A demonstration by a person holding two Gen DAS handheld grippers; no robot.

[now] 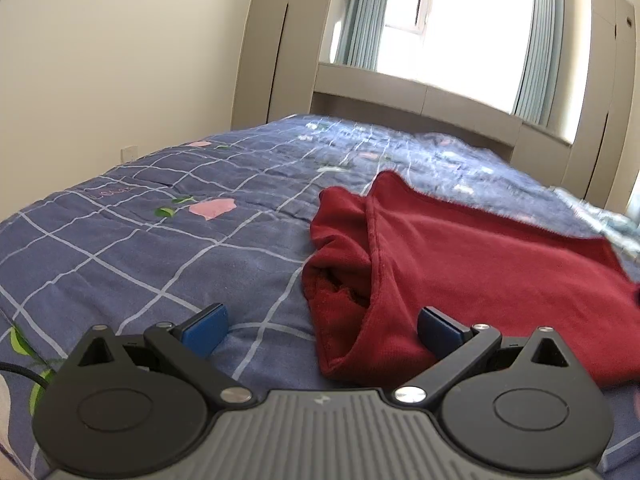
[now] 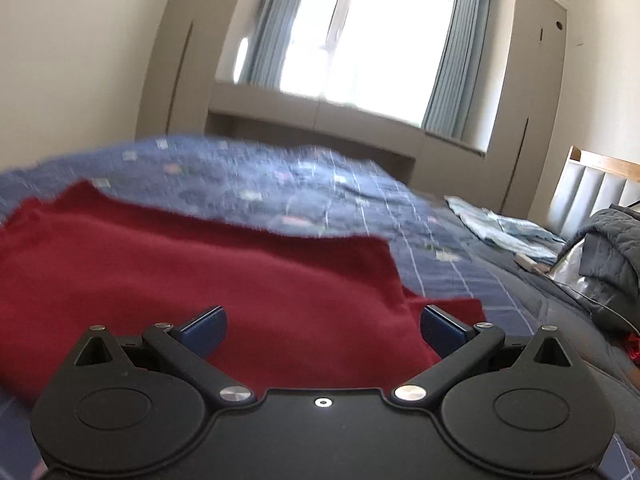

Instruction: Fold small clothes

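Note:
A dark red garment [image 1: 460,264] lies on the blue checked bedspread [image 1: 160,248], its left side bunched into a fold with an opening facing me. My left gripper [image 1: 322,330] is open, its blue pads wide apart just above the garment's near left corner, with nothing between them. The right wrist view shows the same red garment [image 2: 200,280] spread flat, a corner sticking out at the right. My right gripper [image 2: 322,328] is open low over the garment's near edge, holding nothing.
The bedspread [image 2: 300,184] runs back to beige wardrobes and a bright window with blue-grey curtains. A light blue cloth [image 2: 504,228], a grey quilted item [image 2: 612,240] and a padded headboard [image 2: 592,188] are at the right. A black cable [image 1: 24,372] trails at my left.

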